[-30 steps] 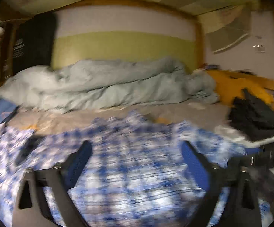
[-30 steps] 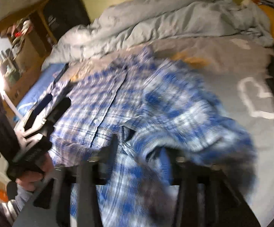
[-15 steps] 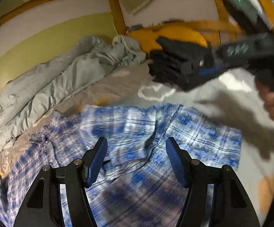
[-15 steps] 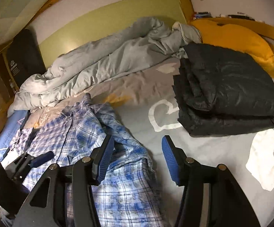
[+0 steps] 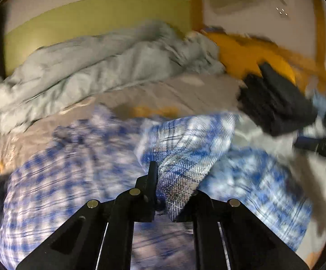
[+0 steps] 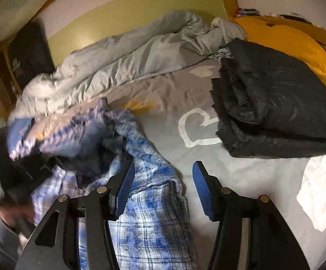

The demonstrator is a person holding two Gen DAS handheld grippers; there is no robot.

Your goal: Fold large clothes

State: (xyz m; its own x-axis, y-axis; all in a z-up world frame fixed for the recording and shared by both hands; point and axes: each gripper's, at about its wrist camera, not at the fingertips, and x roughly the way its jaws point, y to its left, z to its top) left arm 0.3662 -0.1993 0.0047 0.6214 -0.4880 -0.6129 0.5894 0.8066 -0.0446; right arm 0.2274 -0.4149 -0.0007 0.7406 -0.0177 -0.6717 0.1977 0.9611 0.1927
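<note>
- Shirt (image 5: 185, 139), blue-and-white plaid, spread rumpled across the bed (image 6: 167, 94), lying on the grey sheet.
- Left gripper (image 5: 160, 180) has its jaws closing, and a bunched fold of the shirt is pinched between them; the fold rises up and right of the fingertips, while the rest of the shirt spreads below and to the left, motion-blurred.
- Right gripper (image 6: 163, 180) has its jaws apart, blue ribbed pads (image 6: 127, 186) showing; nothing is clamped. The shirt (image 6: 145, 202) passes under and just inside the left pad, and the right pad hangs over bare sheet.
- In the right wrist view, the far part of the shirt is lifted and blurred at the left, next to a dark blurred shape that looks like the left gripper; cannot tell detail.
- Black jacket (image 6: 275, 108), folded, lies on the bed to the right of the shirt, well apart from it; also seen in the left wrist view (image 5: 275, 103).
- Grey duvet (image 6: 129, 63) is bunched along the far side of the bed against the green-and-white wall.
- Yellow pillow (image 6: 293, 42) sits behind the jacket.
- Sheet has white printed shapes, a heart outline (image 6: 196, 128) and a solid white patch (image 6: 318, 193); no readable words.
- Dark panel (image 6: 28, 56) at left carries a pale mark, too blurred to read.
- No containers in view.
</note>
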